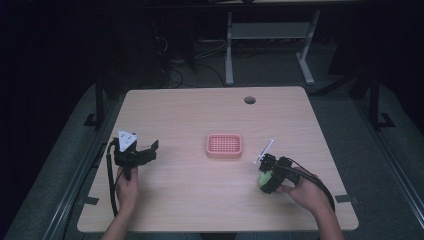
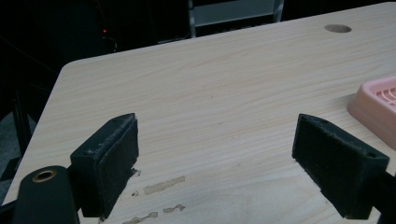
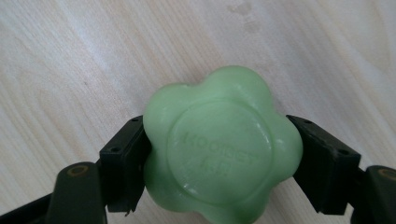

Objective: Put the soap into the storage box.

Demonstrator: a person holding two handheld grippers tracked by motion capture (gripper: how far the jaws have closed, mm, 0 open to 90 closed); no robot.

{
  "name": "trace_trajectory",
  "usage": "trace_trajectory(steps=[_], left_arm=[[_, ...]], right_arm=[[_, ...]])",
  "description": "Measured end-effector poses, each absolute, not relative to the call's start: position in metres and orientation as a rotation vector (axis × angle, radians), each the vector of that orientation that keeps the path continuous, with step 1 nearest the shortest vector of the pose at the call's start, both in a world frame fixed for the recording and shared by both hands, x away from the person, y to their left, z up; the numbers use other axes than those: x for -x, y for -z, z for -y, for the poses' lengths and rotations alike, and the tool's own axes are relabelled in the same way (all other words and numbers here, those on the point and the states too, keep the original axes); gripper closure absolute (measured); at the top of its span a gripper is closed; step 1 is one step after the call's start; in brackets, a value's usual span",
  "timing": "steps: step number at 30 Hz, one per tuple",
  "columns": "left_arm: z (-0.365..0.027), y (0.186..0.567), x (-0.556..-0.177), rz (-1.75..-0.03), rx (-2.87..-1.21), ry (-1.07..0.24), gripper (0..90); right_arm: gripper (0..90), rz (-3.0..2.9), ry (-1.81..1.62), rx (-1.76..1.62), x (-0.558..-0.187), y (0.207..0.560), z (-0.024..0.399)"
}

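Observation:
A pale green flower-shaped soap (image 3: 222, 149) sits clamped between the two black jaws of my right gripper (image 3: 219, 163), just over the wooden table (image 3: 93, 60). In the high view that right gripper (image 1: 265, 176) is at the table's right front with the green soap (image 1: 263, 178) in it. A pink slotted soap dish (image 1: 224, 145) lies at the table's middle, up and to the left of it. My left gripper (image 1: 151, 150) is held at the left side, open, nothing between its jaws. The left gripper (image 2: 215, 161) looks across bare wood, with the pink soap dish (image 2: 376, 105) at the right edge.
A round cable hole (image 1: 249, 100) is at the table's far edge. Tape residue marks (image 2: 163, 186) are on the wood near the left jaws. A grey desk frame (image 1: 270, 40) stands on the floor beyond the table. Metal rails run along both sides.

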State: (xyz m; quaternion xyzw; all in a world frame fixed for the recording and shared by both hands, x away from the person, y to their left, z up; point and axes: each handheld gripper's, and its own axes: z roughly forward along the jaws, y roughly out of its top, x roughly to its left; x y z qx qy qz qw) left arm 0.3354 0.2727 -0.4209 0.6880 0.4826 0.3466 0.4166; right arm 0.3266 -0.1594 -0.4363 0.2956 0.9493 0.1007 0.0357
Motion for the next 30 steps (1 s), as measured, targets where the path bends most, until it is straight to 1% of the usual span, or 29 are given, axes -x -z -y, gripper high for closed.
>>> trace_trajectory(steps=[14,19,30], left_arm=[[-0.273,0.421,-0.335,-1.208,-1.722,-0.872,14.3],[-0.273,0.42,-0.334,-1.2,-1.736,-0.882,14.3],[-0.274,0.42,-0.334,-1.209,-1.726,-0.874,14.3]], right_arm=[[26.1,-2.909,-0.37,-0.89,-0.329,0.422,0.158],[26.1,-2.892,-0.466,-0.909,-0.339,0.411,0.16],[26.1,-2.881,-0.507,-0.916,-0.352,0.404,0.159]])
